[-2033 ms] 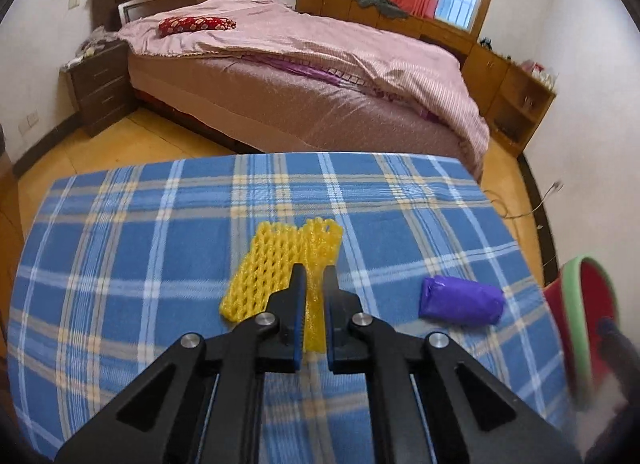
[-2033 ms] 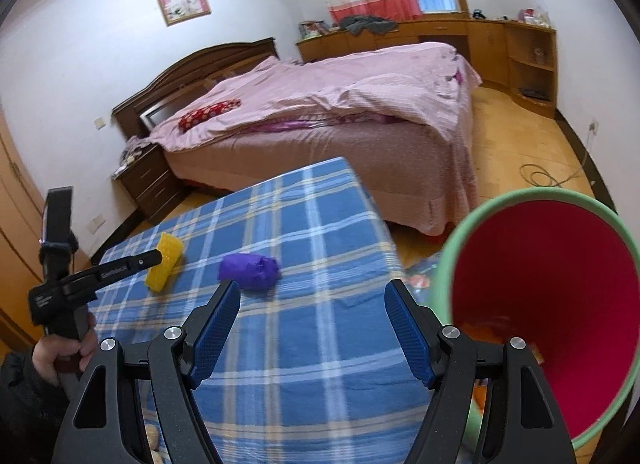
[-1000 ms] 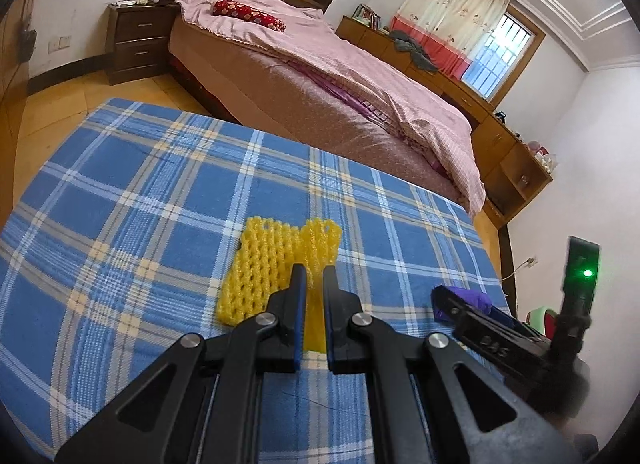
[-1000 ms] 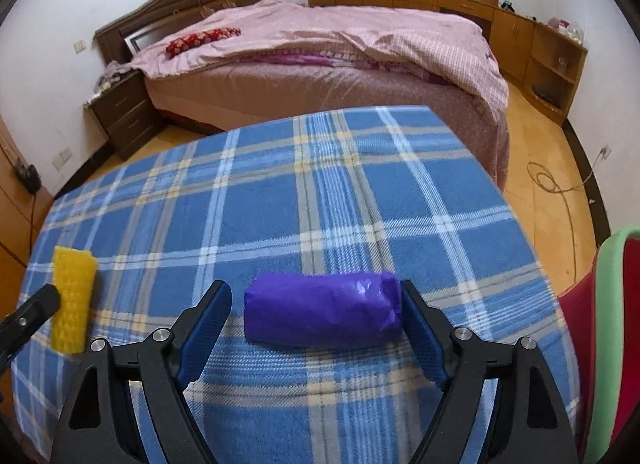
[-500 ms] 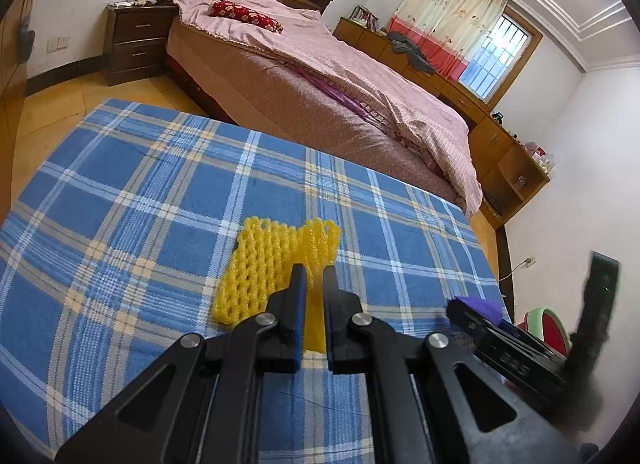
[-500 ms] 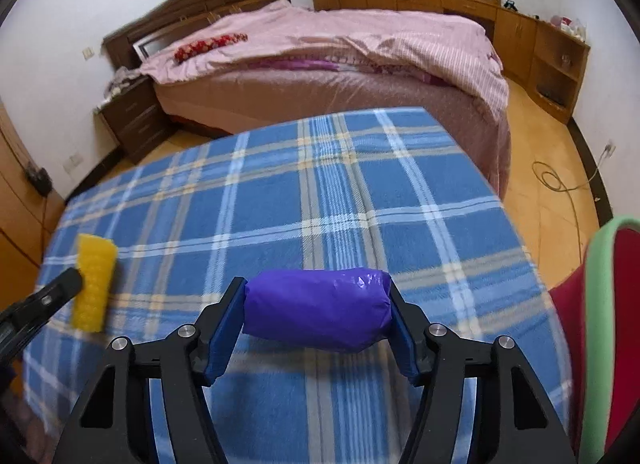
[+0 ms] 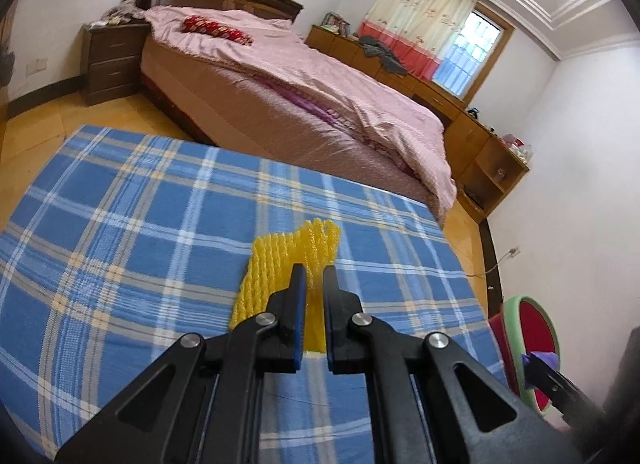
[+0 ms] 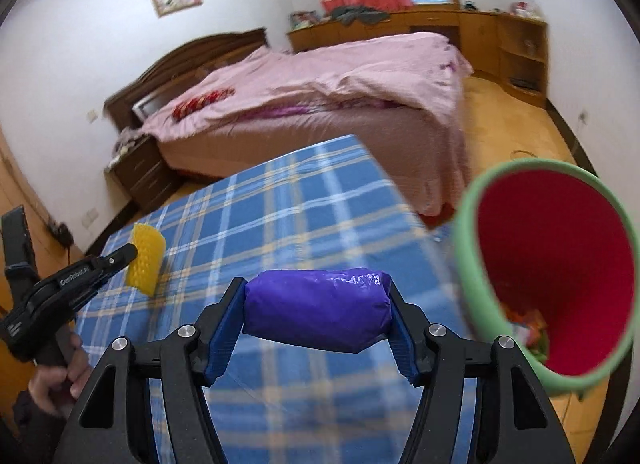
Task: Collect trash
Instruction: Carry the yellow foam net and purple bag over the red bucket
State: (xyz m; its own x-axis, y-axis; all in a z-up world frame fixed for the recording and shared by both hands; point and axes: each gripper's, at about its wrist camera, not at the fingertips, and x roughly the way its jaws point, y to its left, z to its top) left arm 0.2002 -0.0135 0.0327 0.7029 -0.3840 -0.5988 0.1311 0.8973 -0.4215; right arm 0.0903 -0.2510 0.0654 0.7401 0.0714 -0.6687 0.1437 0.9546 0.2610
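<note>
Trash collection looks roughly midway, judging from how things lie. Both pieces visible on the plaid-covered table are already gripped, neither yet dropped.

Right gripper: jaws clamped on the two ends of a purple wrapped bundle, pads pressing both sides. Bundle appears lifted clear of the cloth and sits near the green-rimmed red bin, which stands off the table's right edge on the floor. In the left wrist view a scrap of purple shows in front of the bin's mouth, so the bundle seems close to the opening, not inside it.

Left gripper: jaws nearly together, pinching the near edge of a yellow foam net sleeve. From the right wrist view the sleeve hangs from the gripper tip, over the cloth's left part, well apart from the bin. Whether its lower end touches the cloth I cannot tell. A hand grips the left tool's handle at lower left.

Bin already holds some mixed bits at the bottom; too blurred to name.

Left to do, as I judge it: release the purple bundle over the bin, then bring the yellow sleeve across the table and drop it in too. No other loose trash shows on the cloth.
</note>
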